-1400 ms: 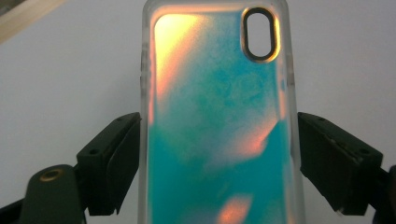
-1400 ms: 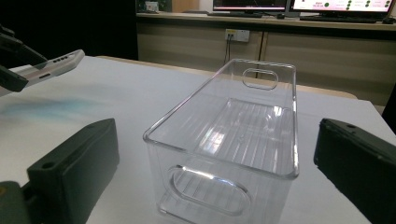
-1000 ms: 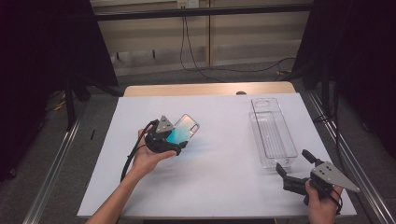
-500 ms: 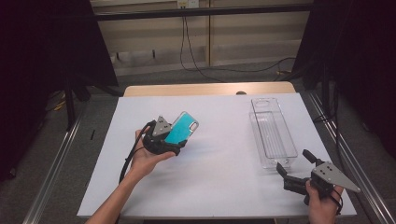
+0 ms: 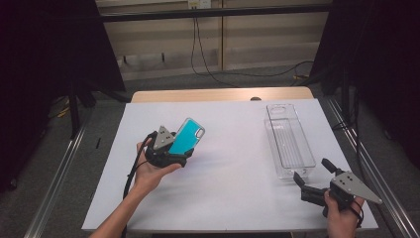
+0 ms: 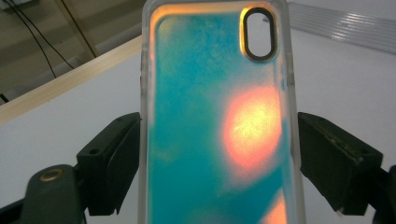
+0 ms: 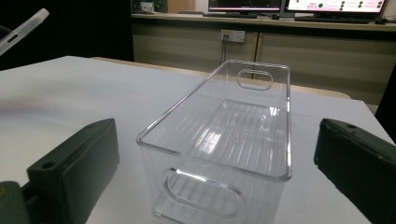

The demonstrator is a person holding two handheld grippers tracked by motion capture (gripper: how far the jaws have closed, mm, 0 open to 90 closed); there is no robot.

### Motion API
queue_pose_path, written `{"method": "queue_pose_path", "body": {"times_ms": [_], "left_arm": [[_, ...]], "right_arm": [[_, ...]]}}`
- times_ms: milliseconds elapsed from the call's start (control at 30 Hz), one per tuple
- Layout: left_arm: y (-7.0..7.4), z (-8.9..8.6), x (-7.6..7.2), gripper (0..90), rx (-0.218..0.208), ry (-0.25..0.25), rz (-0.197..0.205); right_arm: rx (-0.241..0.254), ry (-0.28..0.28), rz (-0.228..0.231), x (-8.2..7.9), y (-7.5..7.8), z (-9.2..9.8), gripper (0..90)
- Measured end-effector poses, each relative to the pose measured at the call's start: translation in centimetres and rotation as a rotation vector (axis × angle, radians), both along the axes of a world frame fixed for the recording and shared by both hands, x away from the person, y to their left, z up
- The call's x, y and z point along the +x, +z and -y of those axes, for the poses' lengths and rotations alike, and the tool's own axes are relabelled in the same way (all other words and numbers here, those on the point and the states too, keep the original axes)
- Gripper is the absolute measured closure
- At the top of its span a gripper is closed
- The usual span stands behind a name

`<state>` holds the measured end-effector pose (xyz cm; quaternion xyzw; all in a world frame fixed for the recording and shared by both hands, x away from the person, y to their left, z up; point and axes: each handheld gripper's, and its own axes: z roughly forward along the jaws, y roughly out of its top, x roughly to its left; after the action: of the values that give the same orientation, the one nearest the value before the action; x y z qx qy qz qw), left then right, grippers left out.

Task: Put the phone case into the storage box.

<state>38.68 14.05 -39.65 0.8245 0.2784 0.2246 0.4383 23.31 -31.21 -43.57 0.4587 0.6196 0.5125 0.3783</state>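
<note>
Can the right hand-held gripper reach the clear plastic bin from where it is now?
Probably yes: the right hand-held gripper is open and faces the bin's near end, with bare white table between them.

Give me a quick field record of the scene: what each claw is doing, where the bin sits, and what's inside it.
left claw: shut on the phone case, gripping its two long edges, held up off the table
phone case: teal with orange patches, clear rim, camera cutout at the far end
right claw: open, holding nothing, at the near end of the clear bin
clear bin: upright on the white table, right side, long axis running away from the person
bin contents: nothing inside
</note>
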Motion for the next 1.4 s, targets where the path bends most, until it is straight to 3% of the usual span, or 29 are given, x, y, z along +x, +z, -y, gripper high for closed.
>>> {"method": "queue_pose_path", "body": {"times_ms": [267,700,1133,1400], "left_arm": [[-0.5,0.3,-0.8,17.3,0.001,0.005,0.020],[-0.9,1.1,-1.7,17.3,0.012,-0.023,0.013],[-0.8,1.8,-2.4,17.2,0.010,-0.037,0.014],[-0.8,2.3,-2.8,17.2,0.004,-0.048,0.010]], "right_arm": [[0.006,0.017,0.042,-0.2,0.7,-0.3,0.0],[0.023,0.050,-0.018,0.3,0.7,-1.3,0.0],[0.021,0.047,0.026,0.1,1.7,-2.1,0.5],[0.012,0.086,-0.004,0.3,1.6,-3.1,0.5]]}}
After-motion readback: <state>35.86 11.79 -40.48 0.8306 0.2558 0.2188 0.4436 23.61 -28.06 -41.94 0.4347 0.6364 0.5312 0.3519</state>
